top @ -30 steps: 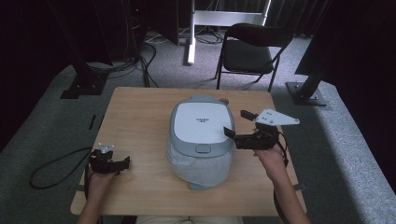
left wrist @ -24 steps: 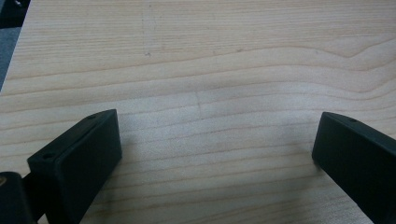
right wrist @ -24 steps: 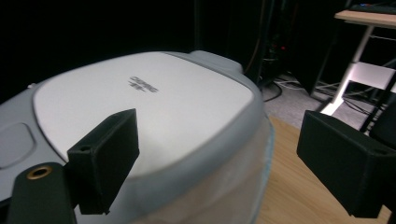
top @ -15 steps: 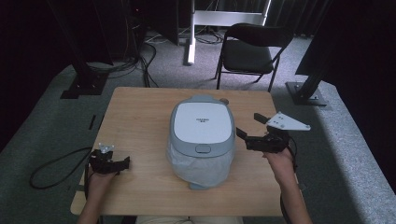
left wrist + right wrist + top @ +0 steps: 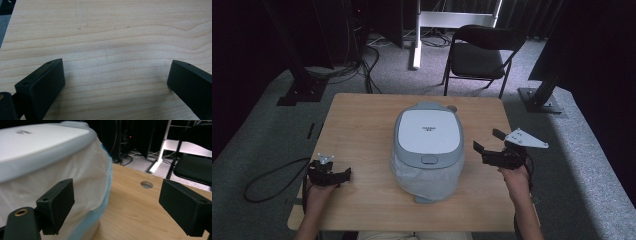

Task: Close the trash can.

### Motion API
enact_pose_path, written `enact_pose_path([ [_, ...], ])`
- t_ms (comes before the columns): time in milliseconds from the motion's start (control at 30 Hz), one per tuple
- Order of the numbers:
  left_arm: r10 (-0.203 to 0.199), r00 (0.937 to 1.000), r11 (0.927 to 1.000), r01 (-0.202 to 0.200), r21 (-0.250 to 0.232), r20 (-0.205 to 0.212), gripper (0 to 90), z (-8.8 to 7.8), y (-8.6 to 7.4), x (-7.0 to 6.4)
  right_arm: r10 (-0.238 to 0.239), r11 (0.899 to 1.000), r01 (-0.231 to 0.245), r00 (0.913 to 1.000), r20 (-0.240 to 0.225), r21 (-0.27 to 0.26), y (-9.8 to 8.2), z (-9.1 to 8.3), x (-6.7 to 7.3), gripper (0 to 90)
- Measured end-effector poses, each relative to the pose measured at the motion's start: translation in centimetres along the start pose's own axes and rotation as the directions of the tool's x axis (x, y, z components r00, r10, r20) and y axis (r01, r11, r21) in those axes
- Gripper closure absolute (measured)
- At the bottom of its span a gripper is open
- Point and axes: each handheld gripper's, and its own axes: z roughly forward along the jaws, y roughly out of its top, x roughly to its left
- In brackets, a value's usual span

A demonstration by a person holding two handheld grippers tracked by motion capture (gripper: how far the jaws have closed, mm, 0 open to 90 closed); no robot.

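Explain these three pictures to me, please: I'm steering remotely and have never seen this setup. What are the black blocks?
A person at a light wooden table holds a two-jaw tool in each hand. The high view looks down from above. The left gripper rests near the table's front corner; its own camera sees bare wood between its open jaws. The right gripper, also open and empty, points at the grey-and-white lidded appliance wrapped in a thin plastic bag. The black blocks are each gripper's jaws, seen from its own camera.
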Motion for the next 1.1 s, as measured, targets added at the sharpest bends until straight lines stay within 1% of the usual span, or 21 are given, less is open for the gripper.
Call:
enact_pose_path([
  [67,0.000,1.0000,1.0000,0.000,0.000,0.000,1.4,0.0,0.0,0.0,0.002,1.000,-0.002,1.0000,0.008,0.002,-0.3,0.0,-0.1,12.3],
  [167,0.000,1.0000,1.0000,0.000,0.000,0.000,1.4,0.0,0.0,0.0,0.001,1.000,-0.001,0.9994,0.034,0.014,-1.4,0.1,-0.6,12.3],
  [233,0.000,1.0000,1.0000,0.000,0.000,0.000,1.4,0.0,0.0,0.0,0.014,1.000,-0.015,0.9989,0.045,0.022,-2.2,0.2,-0.9,12.3],
  [267,0.000,1.0000,1.0000,0.000,0.000,0.000,1.4,0.0,0.0,0.0,0.014,1.000,-0.015,0.9989,0.045,0.022,-2.2,0.2,-0.9,12.3],
  [300,0.000,1.0000,1.0000,0.000,0.000,0.000,1.4,0.0,0.0,0.0,0.025,0.999,-0.027,0.9981,0.056,0.034,-3.1,0.5,-1.3,12.3],
  [333,0.000,1.0000,1.0000,0.000,0.000,0.000,1.4,0.0,0.0,0.0,0.025,0.999,-0.027,0.9981,0.056,0.034,-3.1,0.5,-1.3,12.3],
  [367,0.000,1.0000,1.0000,0.000,0.000,0.000,1.4,0.0,0.0,0.0,0.029,0.999,-0.031,0.9977,0.062,0.040,-3.4,0.6,-1.4,12.3],
  [533,0.000,1.0000,1.0000,0.000,0.000,0.000,1.4,0.0,0.0,0.0,0.038,0.996,-0.045,0.9943,0.100,0.071,-5.2,1.0,-2.1,12.3],
  [567,0.001,1.0000,1.0000,-0.001,0.000,0.000,1.4,0.0,0.0,0.0,0.048,0.995,-0.057,0.9925,0.113,0.080,-5.9,1.1,-2.4,12.3],
  [633,0.001,1.0000,1.0000,-0.001,0.000,0.000,1.4,0.0,0.0,0.0,0.054,0.994,-0.064,0.9914,0.120,0.084,-6.2,1.2,-2.6,12.3],
  [833,0.000,1.0000,1.0000,0.000,0.000,0.000,1.4,0.0,0.0,0.0,0.079,0.991,-0.095,0.9839,0.161,0.097,-8.0,1.3,-3.5,12.3],
  [867,0.000,1.0000,1.0000,0.000,0.000,0.000,1.4,0.0,0.0,0.0,0.086,0.989,-0.104,0.9814,0.172,0.104,-8.6,1.3,-3.7,12.3],
  [900,0.000,1.0000,1.0000,0.000,0.000,0.000,1.4,0.0,0.0,0.0,0.086,0.989,-0.104,0.9814,0.172,0.104,-8.6,1.3,-3.7,12.3],
  [933,0.000,1.0000,1.0000,0.000,0.000,0.000,1.4,0.0,0.0,0.0,0.096,0.987,-0.118,0.9777,0.187,0.108,-9.1,1.3,-3.9,12.3],
  [967,0.001,1.0000,1.0000,-0.001,0.000,0.000,1.4,0.0,0.0,0.0,0.096,0.987,-0.118,0.9777,0.187,0.108,-9.1,1.3,-3.9,12.3],
  [1033,0.000,1.0000,1.0000,0.000,0.000,0.000,1.4,0.0,0.0,0.0,0.103,0.986,-0.127,0.9737,0.203,0.105,-9.7,1.3,-4.1,12.3],
  [1067,0.000,1.0000,1.0000,0.000,0.000,0.000,1.4,0.0,0.0,0.0,0.107,0.985,-0.135,0.9678,0.228,0.107,-10.2,1.3,-4.3,12.3],
  [1100,0.000,1.0000,1.0000,0.000,0.000,0.000,1.4,0.0,0.0,0.0,0.112,0.984,-0.141,0.9654,0.235,0.110,-10.5,1.3,-4.4,12.3],
])
